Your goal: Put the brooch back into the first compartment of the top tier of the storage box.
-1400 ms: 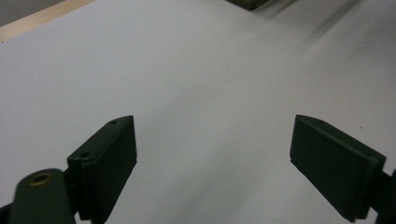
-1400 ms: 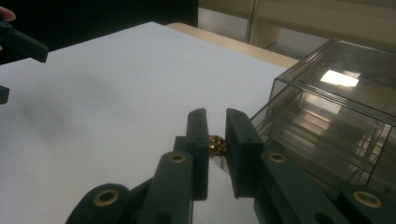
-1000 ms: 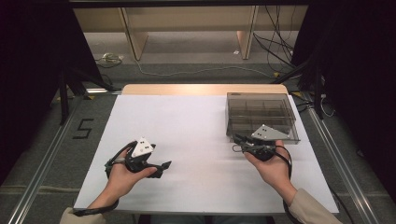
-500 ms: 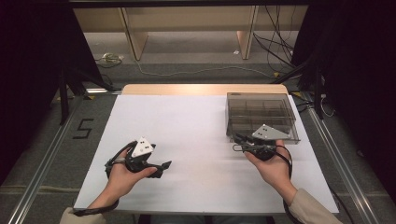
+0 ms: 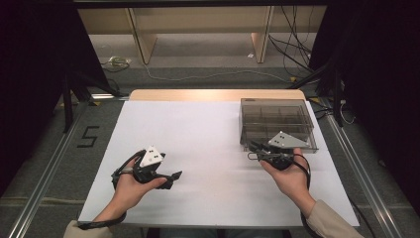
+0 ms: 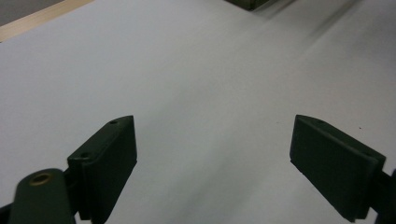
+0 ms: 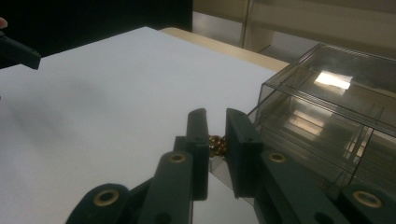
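Observation:
My left gripper (image 5: 171,176) rests low over the white table top (image 5: 208,134) at the front left, held in a hand. In the left gripper view its jaws (image 6: 215,144) stand wide apart, with bare white surface between them. My right gripper (image 5: 253,148) sits at the near left corner of a clear smoky plastic compartment box (image 5: 277,121). In the right gripper view its jaws (image 7: 217,122) are nearly together, pinching a small golden bead-like piece (image 7: 217,145) right beside the box (image 7: 327,107) corner.
The box has several empty-looking compartments and stands at the right rear of the table. A wooden strip (image 5: 213,94) edges the table's far side. Cables lie on the floor (image 5: 208,74) beyond. The other gripper's tip (image 7: 18,51) shows at the far left.

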Demonstrator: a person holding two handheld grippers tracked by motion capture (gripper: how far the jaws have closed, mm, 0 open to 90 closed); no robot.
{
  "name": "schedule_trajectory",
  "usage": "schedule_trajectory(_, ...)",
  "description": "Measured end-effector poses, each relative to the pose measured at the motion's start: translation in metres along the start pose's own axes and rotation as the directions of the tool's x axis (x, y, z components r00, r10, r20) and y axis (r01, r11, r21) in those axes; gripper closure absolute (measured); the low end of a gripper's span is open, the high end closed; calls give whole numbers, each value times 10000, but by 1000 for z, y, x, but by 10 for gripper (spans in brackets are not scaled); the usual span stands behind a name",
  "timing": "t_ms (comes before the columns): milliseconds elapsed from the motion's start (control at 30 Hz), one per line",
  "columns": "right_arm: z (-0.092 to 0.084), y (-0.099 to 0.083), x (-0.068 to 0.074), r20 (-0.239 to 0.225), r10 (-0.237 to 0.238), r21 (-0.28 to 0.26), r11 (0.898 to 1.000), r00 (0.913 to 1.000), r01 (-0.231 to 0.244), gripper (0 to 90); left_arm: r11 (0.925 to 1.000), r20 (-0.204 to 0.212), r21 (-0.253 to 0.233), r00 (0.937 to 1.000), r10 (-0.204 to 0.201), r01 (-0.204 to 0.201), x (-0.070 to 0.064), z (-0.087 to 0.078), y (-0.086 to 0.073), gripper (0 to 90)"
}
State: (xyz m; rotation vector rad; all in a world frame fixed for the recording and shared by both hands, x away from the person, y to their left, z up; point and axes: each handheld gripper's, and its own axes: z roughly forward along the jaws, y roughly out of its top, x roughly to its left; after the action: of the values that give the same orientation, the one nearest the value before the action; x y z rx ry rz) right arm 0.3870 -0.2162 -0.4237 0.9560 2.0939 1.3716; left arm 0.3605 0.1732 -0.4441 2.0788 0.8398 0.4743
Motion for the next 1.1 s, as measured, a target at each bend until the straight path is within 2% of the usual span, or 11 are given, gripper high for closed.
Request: schedule_trajectory(1100, -1, 0, -5, 121, 134, -17, 9999, 9998, -133, 810, 10000, -16, 7, 10000, 6, -6, 0, 0, 0, 149)
